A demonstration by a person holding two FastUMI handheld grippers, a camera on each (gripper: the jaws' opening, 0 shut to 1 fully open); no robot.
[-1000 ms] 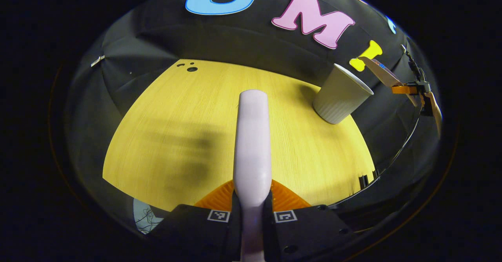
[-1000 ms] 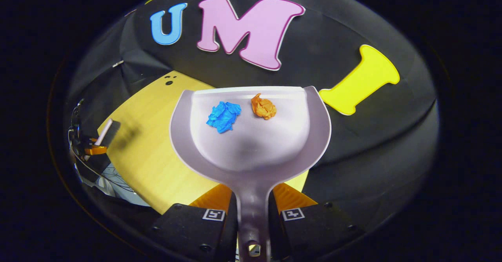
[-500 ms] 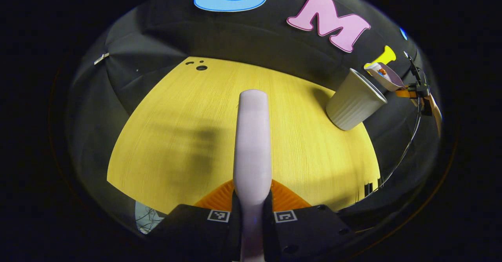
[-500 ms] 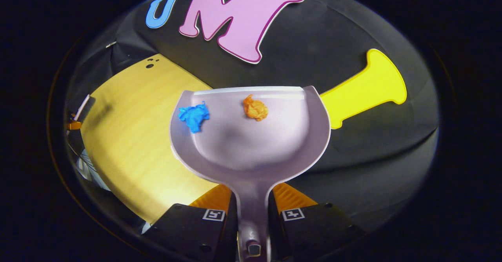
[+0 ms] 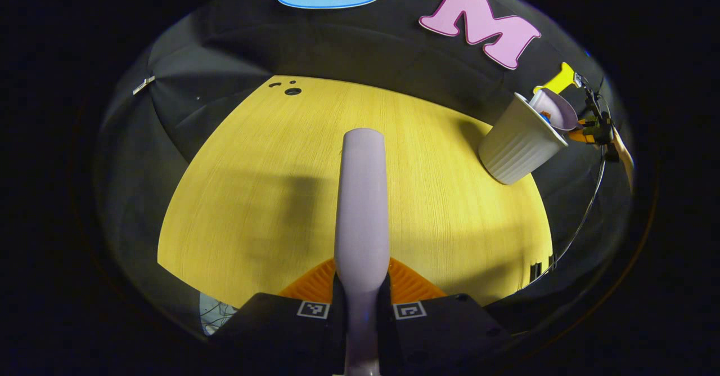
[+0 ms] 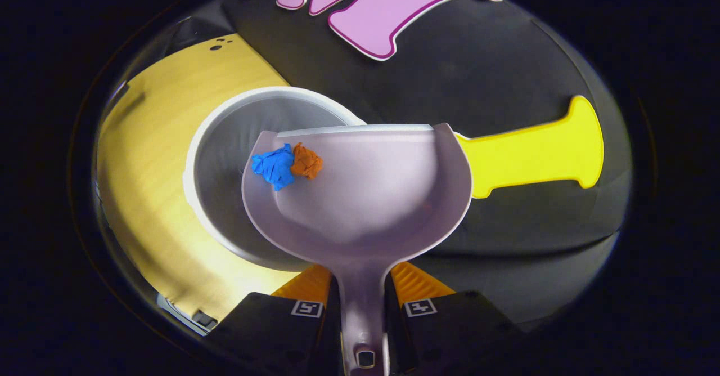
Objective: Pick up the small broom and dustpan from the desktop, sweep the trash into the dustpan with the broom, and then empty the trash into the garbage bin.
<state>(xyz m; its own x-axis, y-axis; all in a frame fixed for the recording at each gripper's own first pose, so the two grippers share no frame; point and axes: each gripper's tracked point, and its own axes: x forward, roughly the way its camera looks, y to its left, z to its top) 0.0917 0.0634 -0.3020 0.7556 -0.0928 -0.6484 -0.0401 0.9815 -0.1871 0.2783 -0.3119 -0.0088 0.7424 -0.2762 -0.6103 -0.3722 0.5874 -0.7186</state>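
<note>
Dustpan [image 6: 360,196] now tipped over bin [image 6: 225,139]; blue [image 6: 274,165] & orange wads [image 6: 306,161] slid to its edge, prob. dropping next. Right gripper [image 6: 363,303] clamps dustpan handle, left gripper [image 5: 360,303] clamps broom [image 5: 363,196].

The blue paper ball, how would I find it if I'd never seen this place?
Start at the yellow table, where a pale bin stands near the edge. Over the bin hangs a dustpan, its handle clamped in the right gripper. Two crumpled balls touch at the pan's side: the blue paper ball is the outer one, beside the orange ball.
</note>
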